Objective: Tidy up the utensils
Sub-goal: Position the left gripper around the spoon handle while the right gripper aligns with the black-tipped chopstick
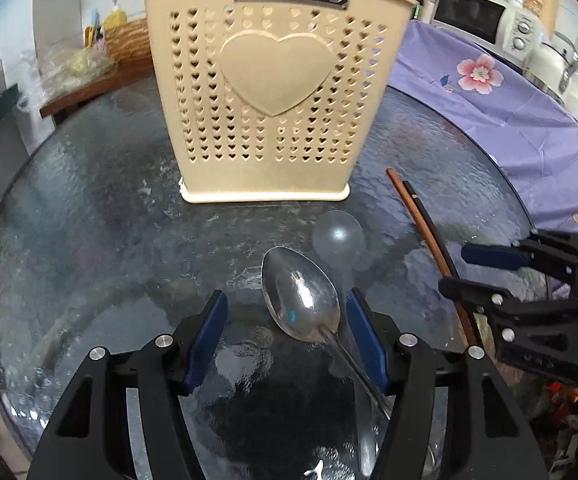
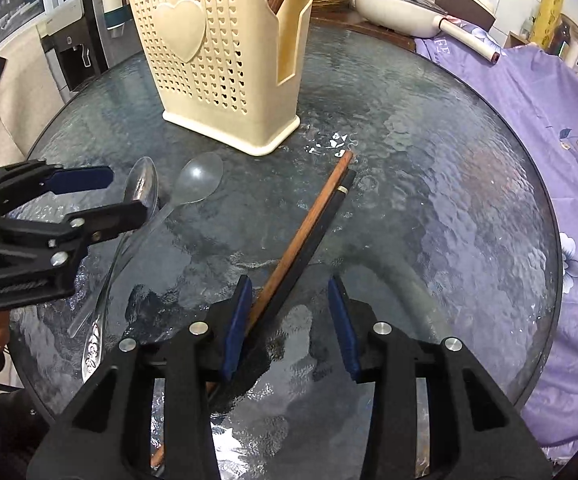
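A beige perforated utensil holder (image 1: 265, 92) with a heart on it stands on the round glass table; it also shows in the right wrist view (image 2: 217, 60) with brown chopsticks inside. A metal spoon (image 1: 301, 300) lies between the open jaws of my left gripper (image 1: 285, 304), its handle near the right finger. A clear plastic spoon (image 1: 339, 238) lies just beyond it. A brown chopstick (image 2: 301, 236) and a black chopstick (image 2: 317, 236) lie side by side between the open jaws of my right gripper (image 2: 289, 292), close to the left finger. Neither gripper holds anything.
The glass table (image 2: 429, 200) is round, with a purple flowered cloth (image 2: 549, 128) at its right. A white pan (image 2: 401, 8) stands behind the table. A microwave (image 1: 485, 16) and jars stand at the far right in the left wrist view.
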The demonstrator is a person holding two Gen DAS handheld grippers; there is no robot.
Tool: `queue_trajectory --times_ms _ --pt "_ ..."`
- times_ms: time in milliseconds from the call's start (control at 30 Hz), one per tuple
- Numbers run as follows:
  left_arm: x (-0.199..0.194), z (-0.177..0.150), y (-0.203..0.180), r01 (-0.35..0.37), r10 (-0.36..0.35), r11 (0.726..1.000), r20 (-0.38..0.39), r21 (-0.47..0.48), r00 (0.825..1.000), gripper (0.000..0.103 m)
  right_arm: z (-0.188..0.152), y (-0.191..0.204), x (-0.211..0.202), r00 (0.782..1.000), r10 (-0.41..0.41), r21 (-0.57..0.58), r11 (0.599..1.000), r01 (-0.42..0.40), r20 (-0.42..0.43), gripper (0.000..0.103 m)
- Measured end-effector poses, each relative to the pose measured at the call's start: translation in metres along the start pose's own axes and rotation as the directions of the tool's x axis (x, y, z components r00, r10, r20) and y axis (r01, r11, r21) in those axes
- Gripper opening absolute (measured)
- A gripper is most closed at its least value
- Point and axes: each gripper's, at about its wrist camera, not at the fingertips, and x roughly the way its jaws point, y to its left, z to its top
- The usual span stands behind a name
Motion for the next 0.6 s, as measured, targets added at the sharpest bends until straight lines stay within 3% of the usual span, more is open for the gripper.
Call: queue_trajectory --times_ms 300,500,600 --pt "0.009 0.008 -0.006 -0.032 0.032 0.999 0.015 -0.017 0.999 0.058 -0.001 -0.003 0.0 1.0 0.008 0.022 1.0 -0.008 0.003 0.04" --pt "0.015 0.015 -0.025 -0.039 0.037 0.996 0.03 0.084 0.999 0.053 -0.002 -0.003 -0.001 1.0 0.014 0.024 1.0 -0.014 0.006 0.04" --pt "0.017 0.018 -0.026 -0.005 0.003 0.994 0.012 0.107 1.0 0.049 -0.003 -0.003 -0.001 1.0 0.016 0.024 1.0 -0.016 0.006 0.04"
